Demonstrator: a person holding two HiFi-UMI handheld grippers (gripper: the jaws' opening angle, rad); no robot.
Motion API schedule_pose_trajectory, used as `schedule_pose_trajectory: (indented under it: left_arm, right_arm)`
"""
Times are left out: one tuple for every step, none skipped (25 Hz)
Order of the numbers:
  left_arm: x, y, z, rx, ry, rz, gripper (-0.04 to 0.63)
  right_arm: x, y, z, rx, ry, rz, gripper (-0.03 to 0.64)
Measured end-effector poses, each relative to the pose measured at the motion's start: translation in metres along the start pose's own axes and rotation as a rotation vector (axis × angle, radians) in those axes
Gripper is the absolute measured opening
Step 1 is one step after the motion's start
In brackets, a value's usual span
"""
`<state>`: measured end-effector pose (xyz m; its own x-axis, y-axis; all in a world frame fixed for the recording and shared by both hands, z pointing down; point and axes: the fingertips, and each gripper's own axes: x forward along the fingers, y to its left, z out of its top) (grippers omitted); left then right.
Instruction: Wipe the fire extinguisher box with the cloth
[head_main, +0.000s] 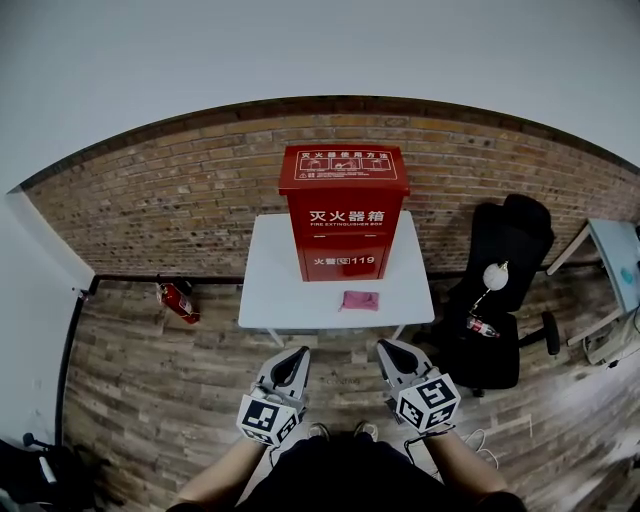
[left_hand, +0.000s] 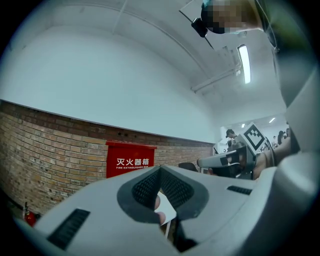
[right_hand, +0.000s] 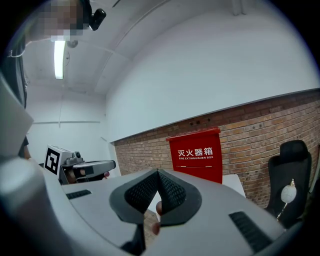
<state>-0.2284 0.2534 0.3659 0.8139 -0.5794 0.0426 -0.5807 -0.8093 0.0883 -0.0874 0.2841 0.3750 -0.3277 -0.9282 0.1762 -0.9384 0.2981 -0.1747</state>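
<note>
The fire extinguisher box (head_main: 343, 215) stands upright at the back of the white table (head_main: 275, 290), its long axis vertical and its lettered front facing us. The pink cloth (head_main: 360, 300) lies flat before it, near the table's front edge, its longer side along that edge. We hold the left gripper (head_main: 295, 355) and the right gripper (head_main: 385, 350) short of the table, both clenched on nothing. The brick wall (head_main: 180, 200) closes the back. A black chair (head_main: 505, 290) crowds the table's right side. A small red extinguisher (head_main: 178, 300) lies on the floor to the left.
</note>
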Motion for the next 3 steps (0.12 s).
schedule_pose_trajectory:
  left_arm:
    - [0.001,0.0006,-0.0006,0.0,-0.001,-0.001,0.012]
    - [0.0022,0.0012,-0.0011,0.001,-0.002,-0.001,0.012]
    - [0.0034,0.0019,-0.0016,0.002,-0.003,-0.002,0.012]
  right_arm:
    - [0.0012,-0.0004,-0.0004,-0.004,0.001,0.0,0.018]
    - [0.0025,-0.0008,-0.0006,-0.008,0.002,0.001,0.018]
    - [0.004,-0.0011,-0.0007,-0.012,0.002,0.002,0.018]
